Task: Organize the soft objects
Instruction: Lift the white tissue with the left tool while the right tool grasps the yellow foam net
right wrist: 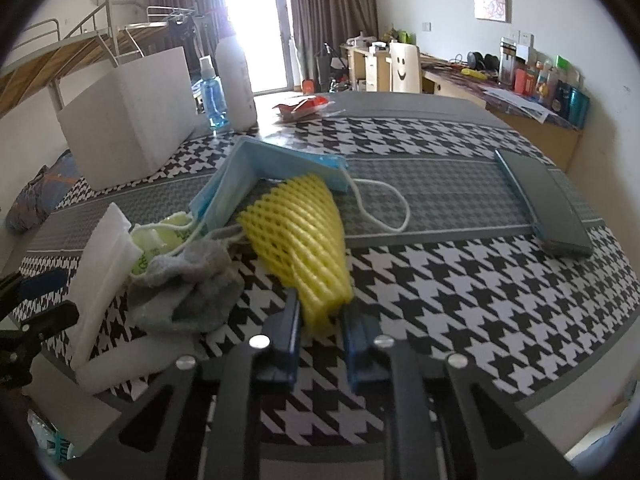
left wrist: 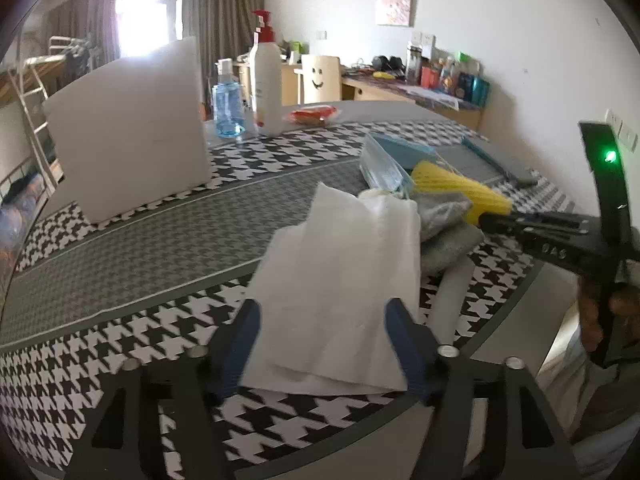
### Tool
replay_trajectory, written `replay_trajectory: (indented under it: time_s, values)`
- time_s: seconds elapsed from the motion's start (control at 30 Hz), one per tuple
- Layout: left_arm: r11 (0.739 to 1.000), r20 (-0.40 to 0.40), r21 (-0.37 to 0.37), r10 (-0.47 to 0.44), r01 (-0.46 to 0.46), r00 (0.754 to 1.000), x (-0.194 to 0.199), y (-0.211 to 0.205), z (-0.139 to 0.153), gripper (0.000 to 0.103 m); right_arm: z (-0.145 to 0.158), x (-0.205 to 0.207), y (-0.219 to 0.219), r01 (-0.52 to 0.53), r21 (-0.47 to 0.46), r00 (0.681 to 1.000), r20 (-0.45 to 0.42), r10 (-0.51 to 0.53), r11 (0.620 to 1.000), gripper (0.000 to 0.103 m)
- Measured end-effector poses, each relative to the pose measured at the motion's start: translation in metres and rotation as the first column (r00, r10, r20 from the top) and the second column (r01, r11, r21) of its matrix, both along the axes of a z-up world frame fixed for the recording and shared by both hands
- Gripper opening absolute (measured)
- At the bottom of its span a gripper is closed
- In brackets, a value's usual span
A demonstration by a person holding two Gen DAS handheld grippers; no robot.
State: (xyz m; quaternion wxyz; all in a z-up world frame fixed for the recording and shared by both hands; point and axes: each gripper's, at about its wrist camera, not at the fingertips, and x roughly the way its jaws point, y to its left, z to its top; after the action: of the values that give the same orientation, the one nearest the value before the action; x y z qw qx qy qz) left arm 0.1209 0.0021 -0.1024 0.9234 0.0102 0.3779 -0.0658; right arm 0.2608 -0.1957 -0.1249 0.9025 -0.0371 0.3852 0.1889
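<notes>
Yellow foam net sleeve: on houndstooth desk, long axis running away from right gripper, near end clenched in its jaws. White tissue: between left gripper jaws, released, spread wide.
</notes>
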Motion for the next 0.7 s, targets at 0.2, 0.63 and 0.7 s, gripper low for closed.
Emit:
replay_trajectory:
  time_s: [0.2,0.63,0.7]
  values:
    - [0.999,-0.012,0.048,-0.006,0.006,1.000,0.008,-0.011,-0.005,0.076,0.003,-0.009,-0.012,0.025,0.009,1.000,0.010,-0.026,1.000,0.021]
    - [0.999,-0.048,0.031,-0.004,0.006,0.999,0.013,-0.009,-0.011,0.028,0.004,-0.019,-0.024,0.061,-0.021,0.998,0.031,-0.060,0.998,0.069]
    - [0.999,-0.049,0.031,-0.009,0.010,0.999,0.012,-0.009,-0.011,0.018,0.008,-0.024,-0.026,0.059,-0.028,0.997,0.056,-0.058,0.998,0.072]
